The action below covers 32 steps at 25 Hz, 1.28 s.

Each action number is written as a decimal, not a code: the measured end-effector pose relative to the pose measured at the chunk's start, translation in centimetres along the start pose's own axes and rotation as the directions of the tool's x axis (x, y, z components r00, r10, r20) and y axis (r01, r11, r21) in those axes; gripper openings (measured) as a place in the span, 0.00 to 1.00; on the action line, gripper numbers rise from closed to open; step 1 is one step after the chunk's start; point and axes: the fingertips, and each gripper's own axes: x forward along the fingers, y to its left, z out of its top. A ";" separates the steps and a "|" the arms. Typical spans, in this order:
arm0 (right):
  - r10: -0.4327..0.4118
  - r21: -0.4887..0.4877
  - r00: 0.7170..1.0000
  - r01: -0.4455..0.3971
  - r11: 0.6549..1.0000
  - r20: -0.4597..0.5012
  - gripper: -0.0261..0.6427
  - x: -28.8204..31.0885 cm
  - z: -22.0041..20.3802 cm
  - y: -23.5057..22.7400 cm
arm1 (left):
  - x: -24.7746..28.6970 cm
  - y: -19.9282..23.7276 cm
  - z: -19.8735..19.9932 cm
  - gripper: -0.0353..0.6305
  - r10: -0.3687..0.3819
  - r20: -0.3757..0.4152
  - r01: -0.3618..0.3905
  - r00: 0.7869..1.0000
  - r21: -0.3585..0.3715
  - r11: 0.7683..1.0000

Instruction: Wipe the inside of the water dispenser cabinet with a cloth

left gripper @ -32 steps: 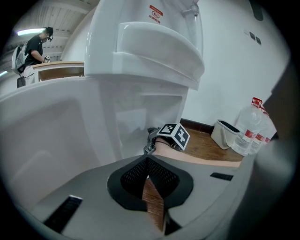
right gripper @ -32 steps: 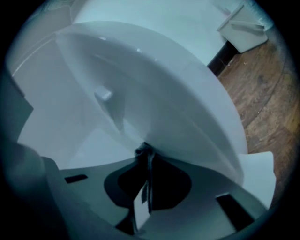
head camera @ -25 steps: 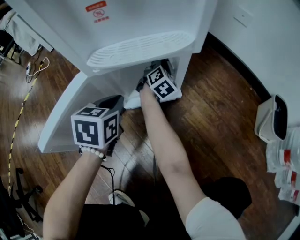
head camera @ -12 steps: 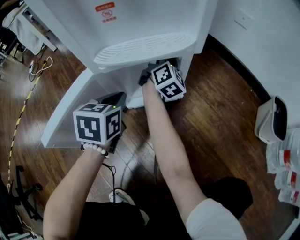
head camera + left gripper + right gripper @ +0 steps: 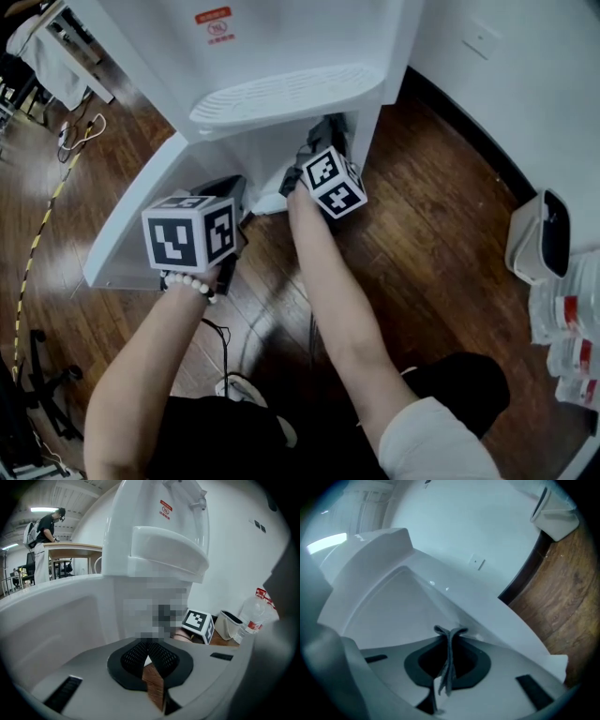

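Below me in the head view, the white water dispenser (image 5: 281, 47) stands on a wooden floor (image 5: 431, 187), its cabinet door (image 5: 131, 234) swung wide to the left. My right gripper (image 5: 317, 145) reaches into the cabinet (image 5: 262, 164) mouth, just under the drip tray (image 5: 286, 94) front edge. My left gripper (image 5: 220, 202) hovers outside, beside the door.

Left gripper view: jaws pressed together, nothing between them.

Right gripper view: jaws pinch a folded grey cloth (image 5: 449, 665), white cabinet walls close ahead, bare floor at right.
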 end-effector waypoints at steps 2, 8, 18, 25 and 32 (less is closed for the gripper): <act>0.021 0.001 1.000 -0.021 1.000 -0.020 0.07 -1.1 -1.0 -0.2 | 0.3 0.4 -0.1 0.04 0.008 -0.008 -0.007 1.000 0.020 1.000; 0.010 -0.096 0.993 -0.021 0.995 -0.114 0.07 -5.7 -3.6 -0.4 | 1.4 0.1 -1.7 0.04 0.020 -0.057 -0.012 0.998 0.131 0.991; -0.237 -0.362 0.855 0.063 0.930 -0.461 0.07 -15.8 -2.5 0.1 | 1.4 -4.6 -3.0 0.04 -0.060 -0.175 0.043 0.983 -0.100 0.994; -0.355 -0.483 0.677 0.000 0.876 -0.644 0.07 -21.6 1.5 5.3 | -7.5 -3.3 -3.4 0.04 -0.016 -0.311 -0.020 0.950 -0.111 0.994; -0.388 -0.540 0.629 -0.059 0.840 -0.673 0.07 -24.7 9.5 16.2 | -18.9 -6.7 5.2 0.04 -0.048 -0.275 -0.005 0.960 -0.190 0.982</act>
